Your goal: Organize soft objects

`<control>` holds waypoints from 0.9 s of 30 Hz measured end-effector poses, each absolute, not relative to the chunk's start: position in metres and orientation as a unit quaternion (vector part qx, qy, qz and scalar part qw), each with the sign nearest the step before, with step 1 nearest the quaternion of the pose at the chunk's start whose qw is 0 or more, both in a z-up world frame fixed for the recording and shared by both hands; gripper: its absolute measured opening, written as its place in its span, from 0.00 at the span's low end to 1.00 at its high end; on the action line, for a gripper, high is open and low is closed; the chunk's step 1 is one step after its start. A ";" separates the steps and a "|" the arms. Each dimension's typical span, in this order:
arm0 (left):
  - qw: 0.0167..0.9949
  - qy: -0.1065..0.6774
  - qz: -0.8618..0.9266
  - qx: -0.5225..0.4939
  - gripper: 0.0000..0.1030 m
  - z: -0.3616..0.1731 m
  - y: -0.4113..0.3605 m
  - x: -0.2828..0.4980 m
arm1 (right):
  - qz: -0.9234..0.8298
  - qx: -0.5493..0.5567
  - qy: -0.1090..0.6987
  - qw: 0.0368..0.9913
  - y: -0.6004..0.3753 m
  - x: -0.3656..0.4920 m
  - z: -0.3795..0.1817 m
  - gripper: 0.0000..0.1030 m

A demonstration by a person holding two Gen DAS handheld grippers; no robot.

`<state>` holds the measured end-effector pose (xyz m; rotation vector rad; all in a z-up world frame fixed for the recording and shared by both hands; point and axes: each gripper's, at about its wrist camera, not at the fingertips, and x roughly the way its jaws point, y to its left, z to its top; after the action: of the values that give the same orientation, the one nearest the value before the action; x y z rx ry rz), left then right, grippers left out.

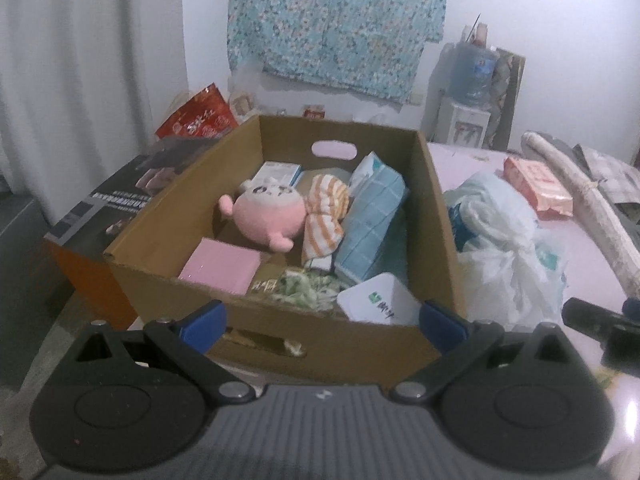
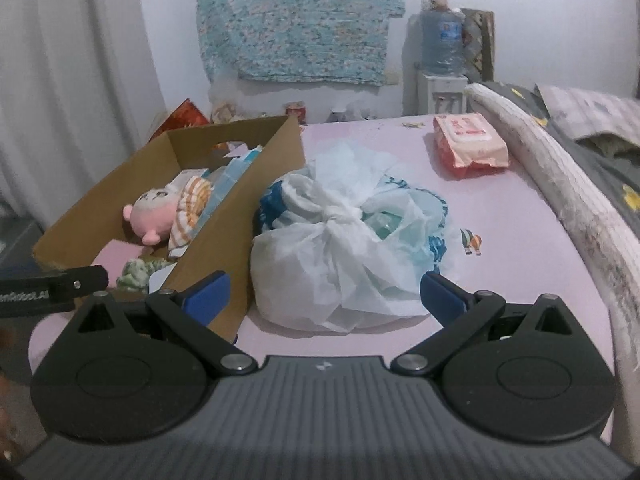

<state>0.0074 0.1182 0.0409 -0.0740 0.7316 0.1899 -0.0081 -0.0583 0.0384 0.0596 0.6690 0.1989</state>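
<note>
Both claws gape wide with nothing in them, the left claw (image 1: 322, 320) near the cardboard box (image 1: 440, 216), the right claw (image 2: 324, 294) near the tied white bag (image 2: 340, 240).

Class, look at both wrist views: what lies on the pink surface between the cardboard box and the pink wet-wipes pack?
A knotted white plastic bag lies between the cardboard box and the wet-wipes pack, clearest in the right wrist view.

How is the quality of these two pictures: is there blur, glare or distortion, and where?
Left wrist view: dim, soft overall; the brown cardboard box bulges from fisheye bending, and faint glare sits on the pink table surface. Right wrist view: the floral blue cloth on the wall is smeared; the knotted white plastic bag is clearer; dark corners vignette both.
</note>
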 end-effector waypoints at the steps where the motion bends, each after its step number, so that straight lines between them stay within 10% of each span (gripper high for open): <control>1: 0.927 0.362 0.096 -0.037 1.00 0.040 0.119 0.007 | 0.101 0.020 0.328 0.939 -0.054 -0.010 0.040 0.99; 27: 0.910 0.404 0.093 -0.015 1.00 0.034 0.115 -0.001 | 0.110 -0.013 0.352 0.929 -0.036 -0.015 0.042 0.99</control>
<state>-0.0010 0.1150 0.0337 -0.0305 0.8322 0.1916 -0.0148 -0.0362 0.0422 -0.0268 0.7209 0.2251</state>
